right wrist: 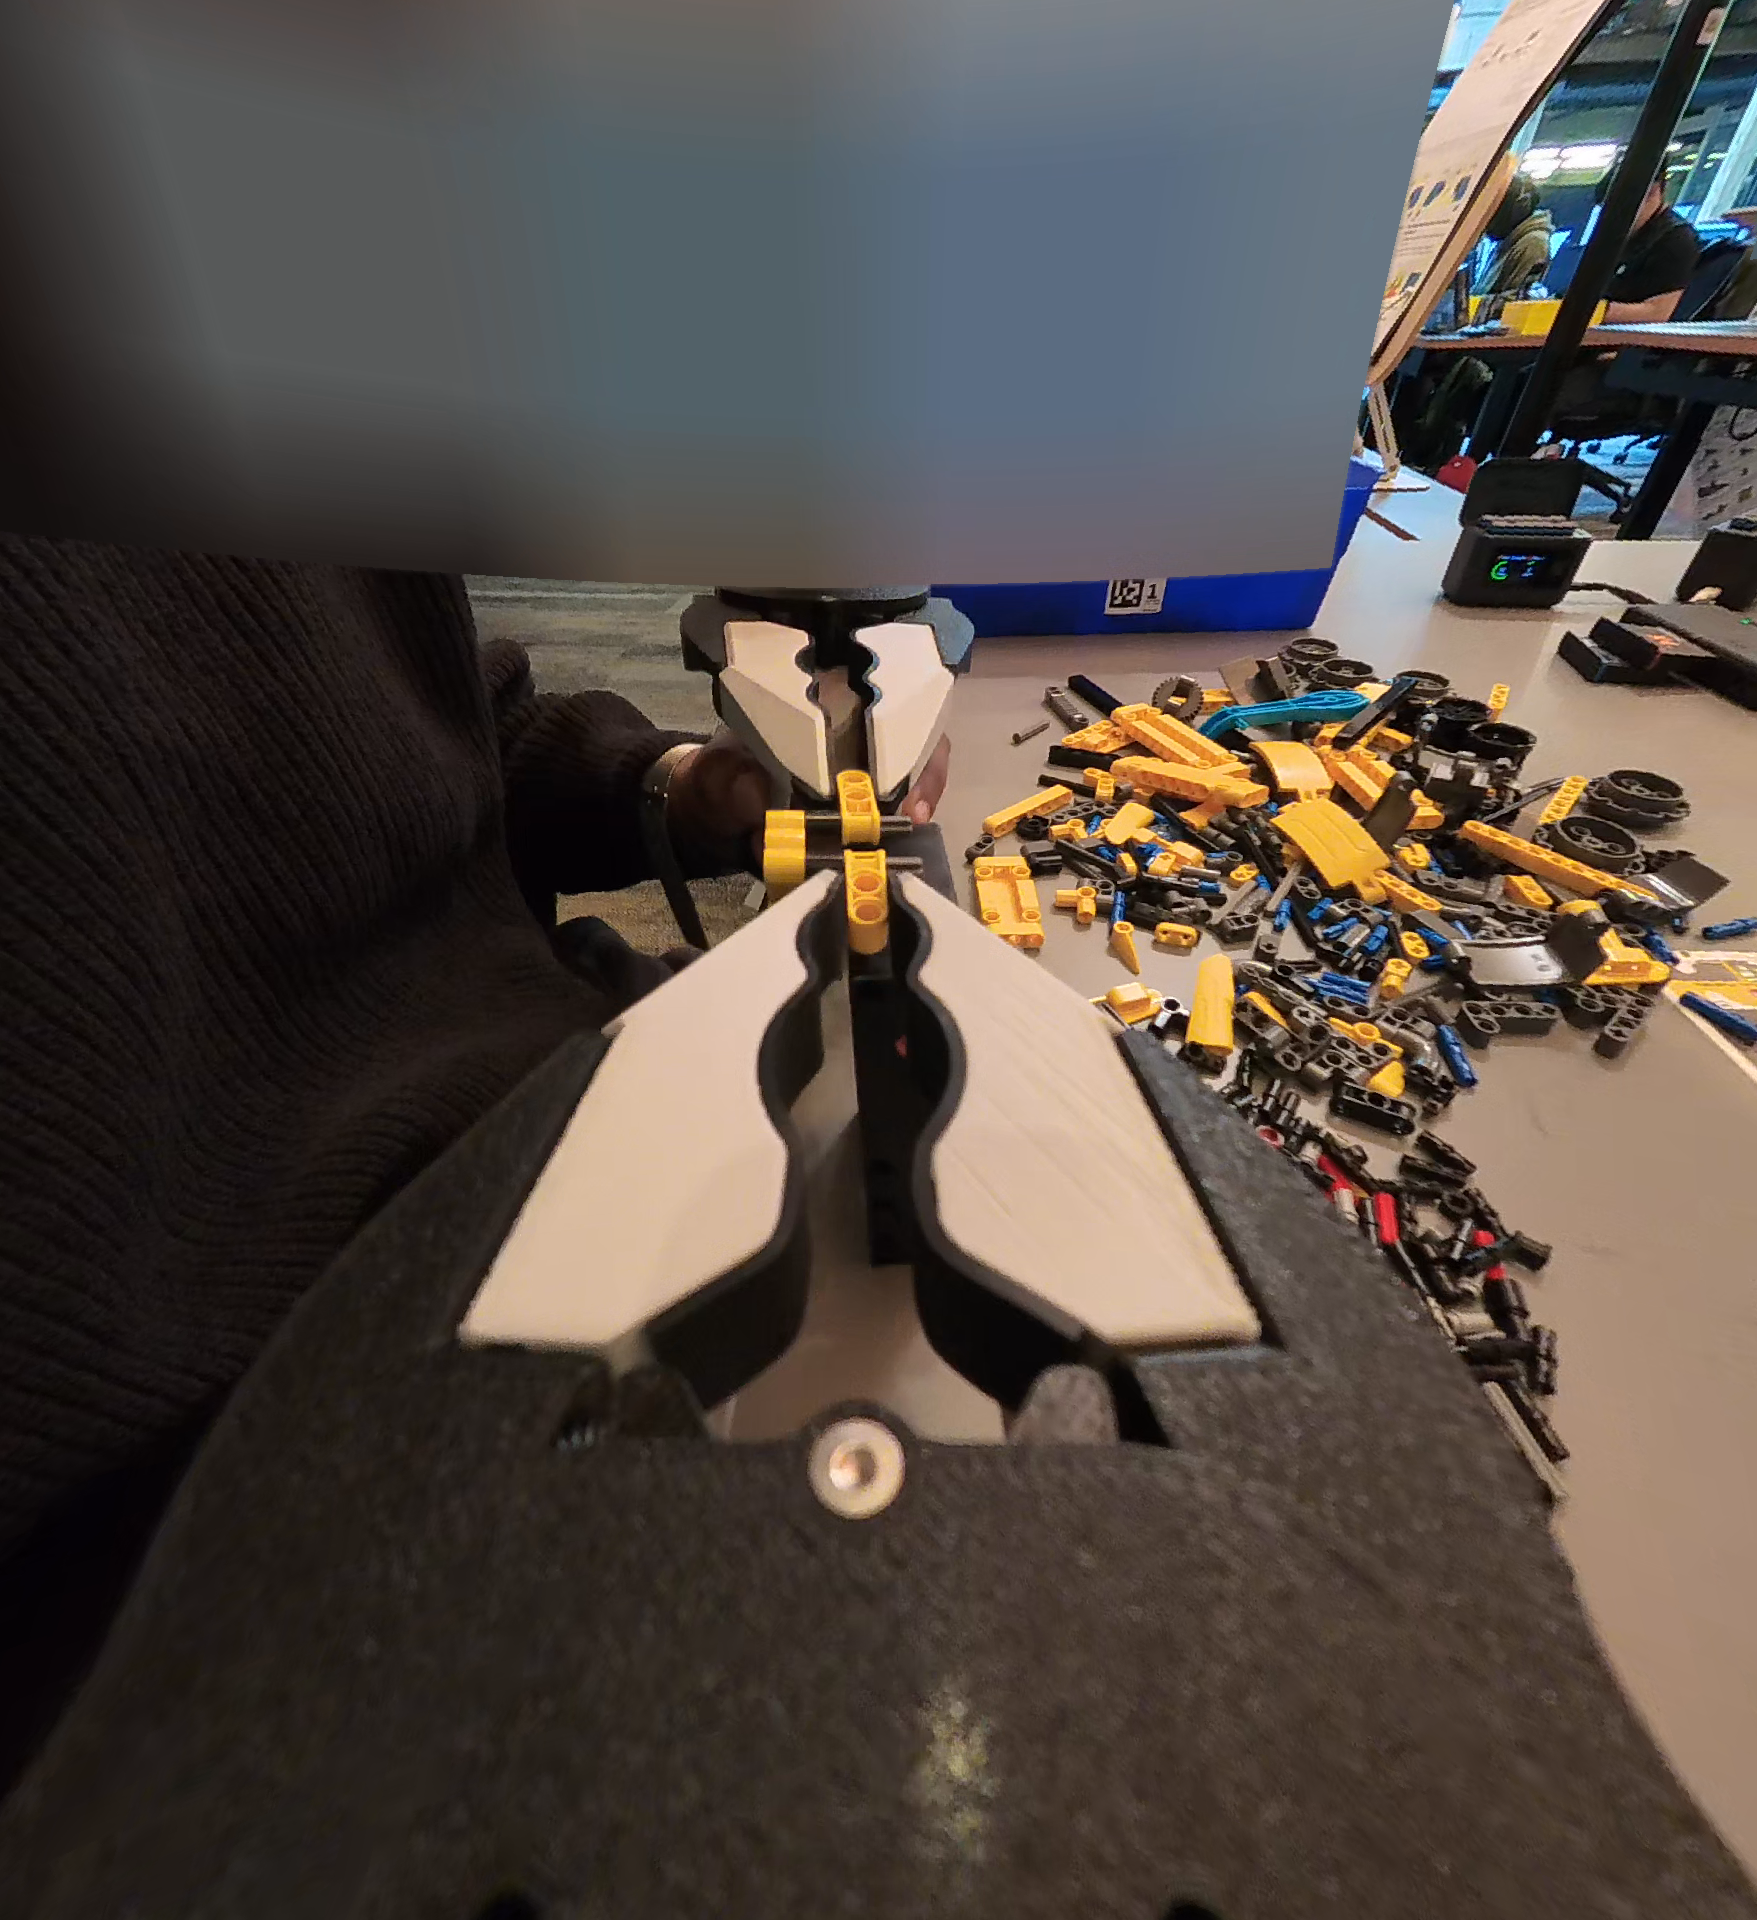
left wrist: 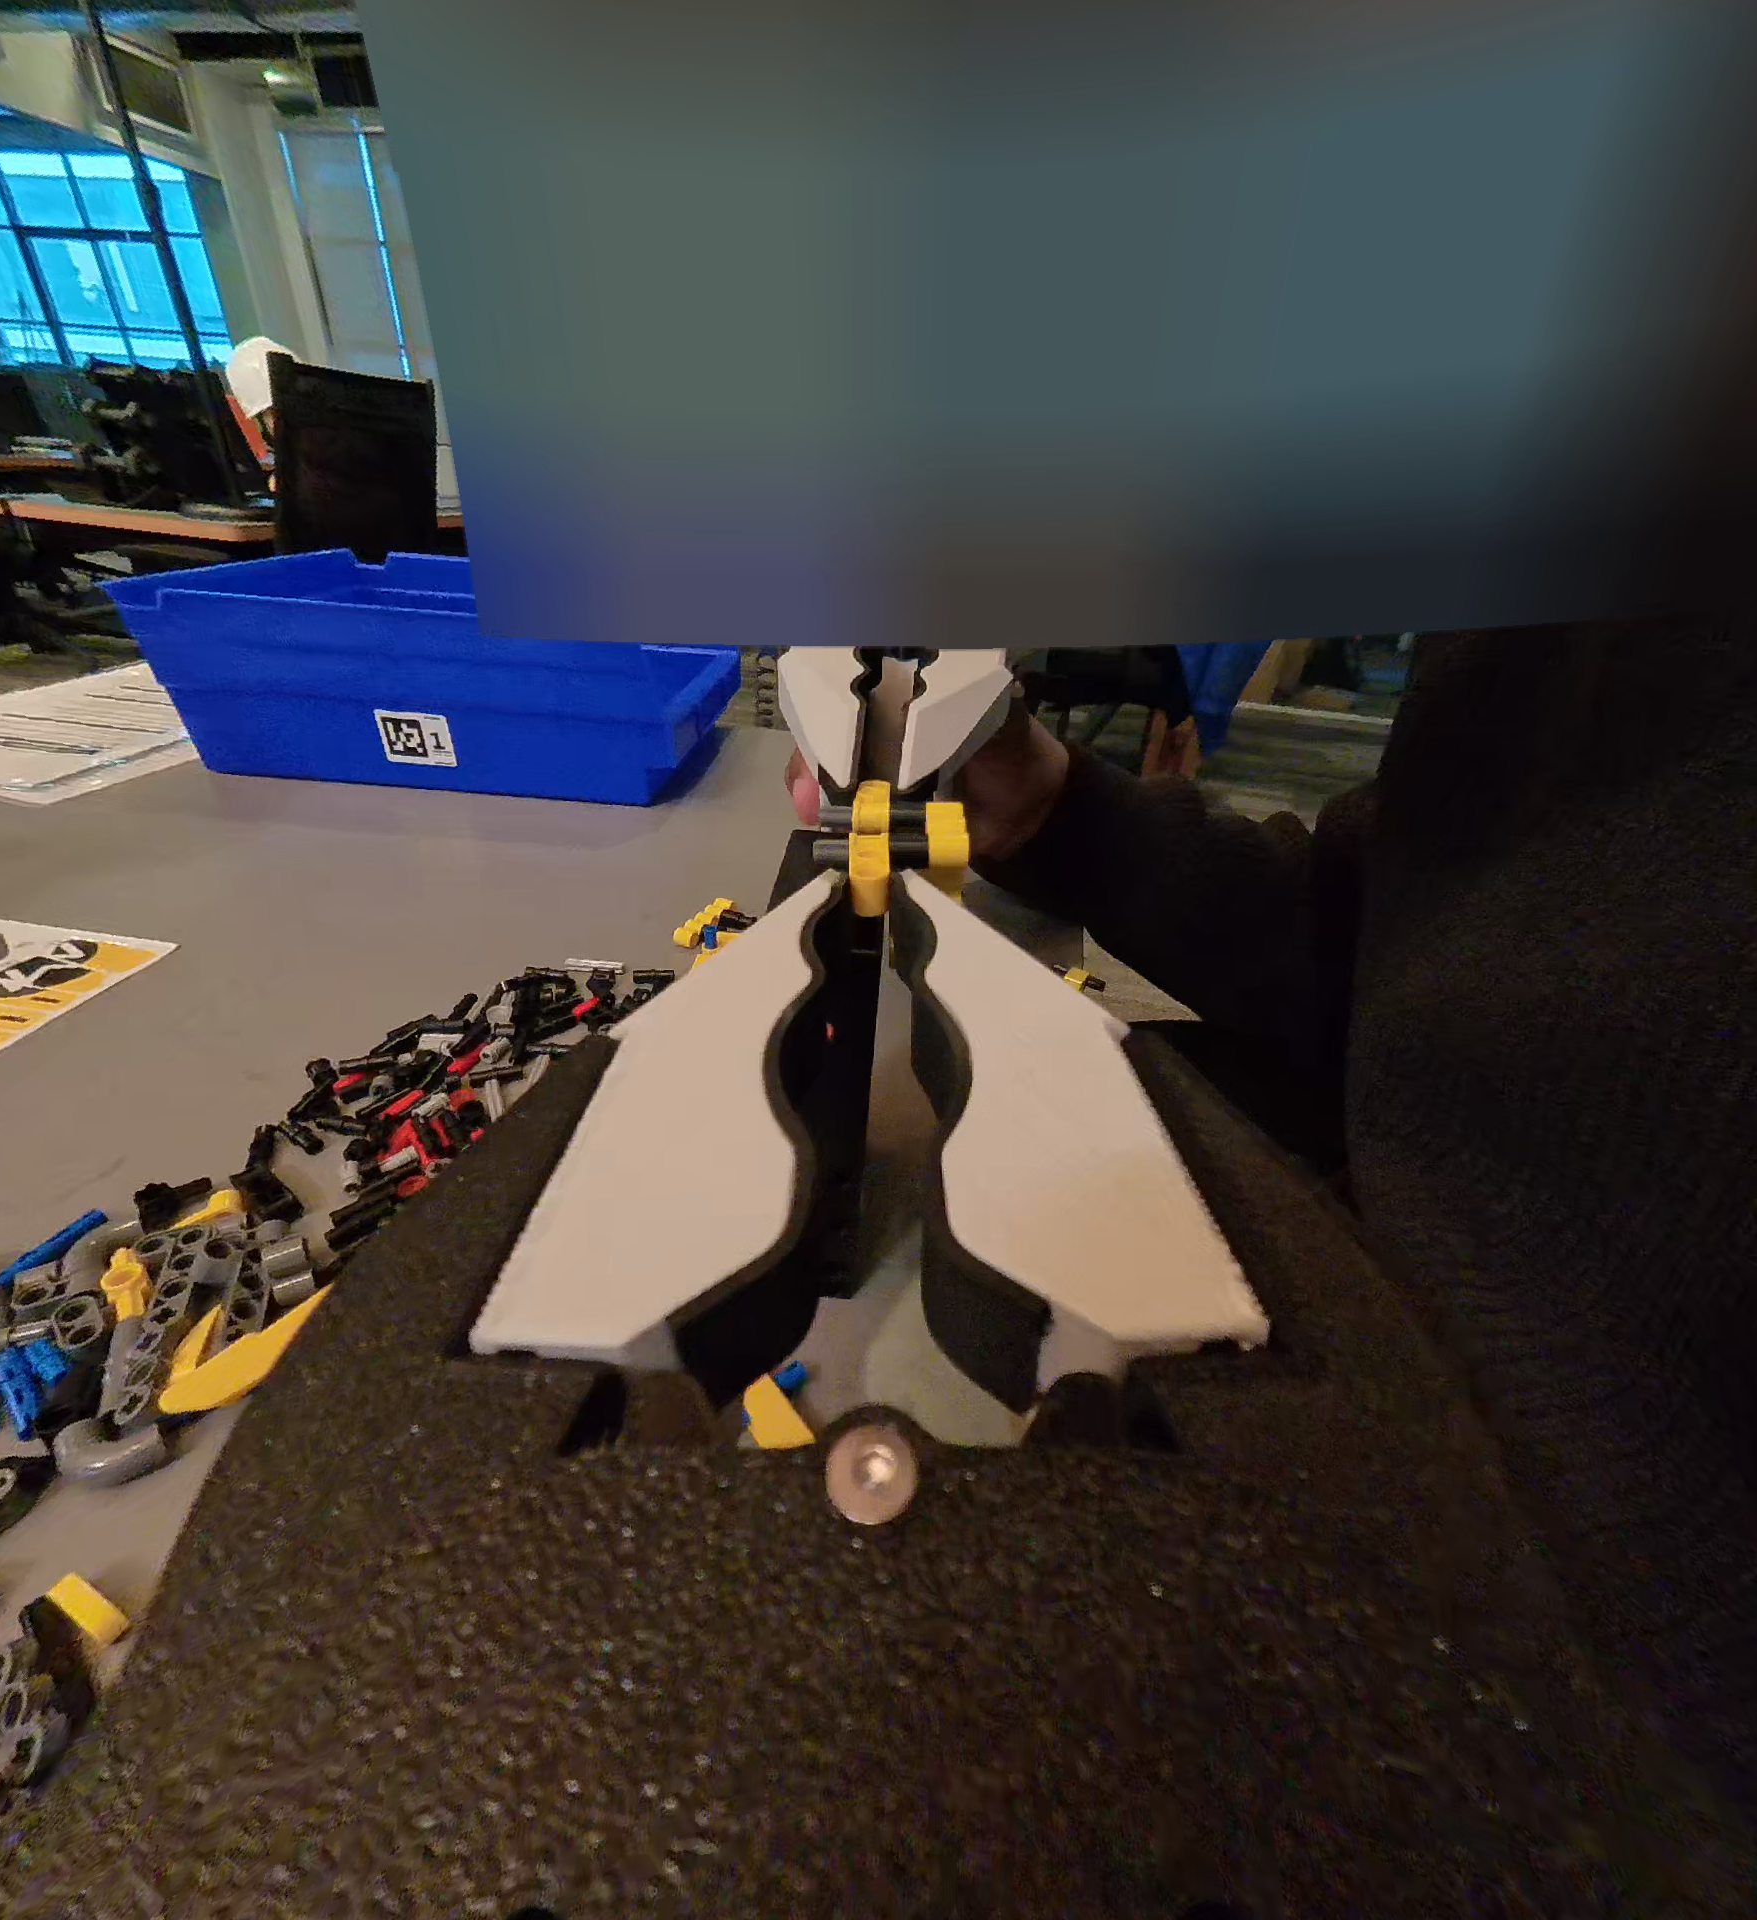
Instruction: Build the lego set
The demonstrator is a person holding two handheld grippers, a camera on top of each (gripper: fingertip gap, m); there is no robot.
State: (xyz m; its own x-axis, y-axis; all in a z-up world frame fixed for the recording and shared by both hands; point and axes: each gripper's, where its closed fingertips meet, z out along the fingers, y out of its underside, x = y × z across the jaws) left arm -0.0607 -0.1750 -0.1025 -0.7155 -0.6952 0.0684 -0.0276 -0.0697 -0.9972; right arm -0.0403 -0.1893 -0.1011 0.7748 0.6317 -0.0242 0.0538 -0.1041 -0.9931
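Both grippers face tip to tip above the grey table (right wrist: 1684,1195), left gripper (left wrist: 869,894) and right gripper (right wrist: 866,902) each pinching one yellow connector at twelve o'clock, so steady, aligned pressure seems wise.

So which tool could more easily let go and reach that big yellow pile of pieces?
Left, probably. The left tool and right tool are both shut on the yellow assembly, but the yellow pile lies beside the left one, farther from the right's tips.
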